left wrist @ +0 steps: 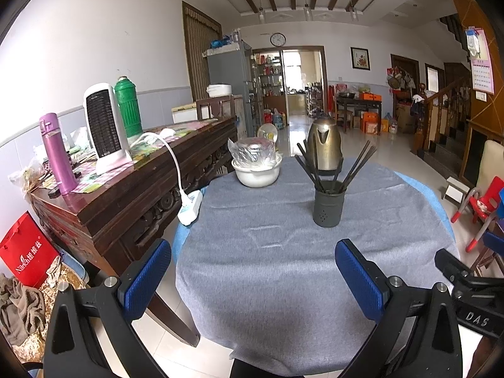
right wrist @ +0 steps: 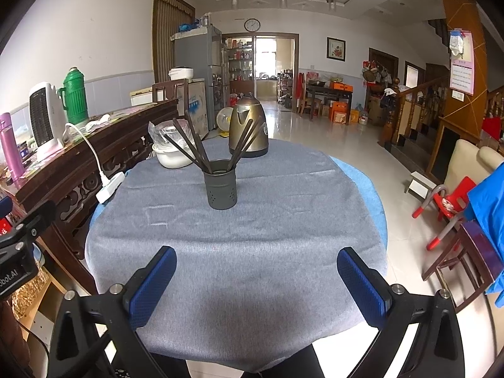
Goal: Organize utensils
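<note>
Chopsticks (left wrist: 327,167) stand fanned out in a dark holder (left wrist: 328,204) on the gray tablecloth (left wrist: 267,267), in front of a brass kettle (left wrist: 324,143) and beside a white bowl (left wrist: 256,173). Left gripper (left wrist: 252,280) and right gripper (right wrist: 256,286) hover near the table's front edge, fingers spread apart, holding nothing.

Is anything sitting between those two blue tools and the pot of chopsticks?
Nothing visible. Only bare grey tablecloth lies between the open right tool, the open left tool and the chopstick holder. The kettle and the bowl stand behind it.
</note>
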Motion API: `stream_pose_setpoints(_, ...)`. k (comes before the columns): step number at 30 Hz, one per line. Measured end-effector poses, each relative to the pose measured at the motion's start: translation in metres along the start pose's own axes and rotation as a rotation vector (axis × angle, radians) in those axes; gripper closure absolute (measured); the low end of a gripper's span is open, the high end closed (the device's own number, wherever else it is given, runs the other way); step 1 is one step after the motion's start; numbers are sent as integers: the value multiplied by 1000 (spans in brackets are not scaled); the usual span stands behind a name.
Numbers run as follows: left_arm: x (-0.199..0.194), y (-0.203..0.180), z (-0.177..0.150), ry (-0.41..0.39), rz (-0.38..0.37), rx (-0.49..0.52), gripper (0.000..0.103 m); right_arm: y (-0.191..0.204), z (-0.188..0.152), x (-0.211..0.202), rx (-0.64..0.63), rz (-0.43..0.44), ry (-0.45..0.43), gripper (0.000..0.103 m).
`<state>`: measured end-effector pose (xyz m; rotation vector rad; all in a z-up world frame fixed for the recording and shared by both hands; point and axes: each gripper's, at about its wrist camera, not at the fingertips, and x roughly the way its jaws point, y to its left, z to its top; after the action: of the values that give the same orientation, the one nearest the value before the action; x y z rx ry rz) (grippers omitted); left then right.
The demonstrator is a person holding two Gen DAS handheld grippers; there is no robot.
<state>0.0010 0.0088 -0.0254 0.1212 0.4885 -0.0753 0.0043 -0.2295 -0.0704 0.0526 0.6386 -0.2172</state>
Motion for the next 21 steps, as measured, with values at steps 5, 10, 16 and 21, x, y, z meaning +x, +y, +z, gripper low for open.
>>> stream_pose_setpoints(5, 36, 20, -6, 87, -17, -24, 0, -17, 2, 21, 33, 53, 39, 0)
stream_pose_setpoints(10, 76, 36, -21, 190, 10, -42, 0, -43, -1, 57, 105, 109, 114, 0)
stream_pose_setpoints(16, 118, 30, -12, 254, -8, -39, 0, -47, 7, 98, 96, 157, 153, 0)
stream_pose_setpoints(21, 145, 18, 4, 223, -35, -39, 0, -52, 24, 130, 107, 203, 129, 0)
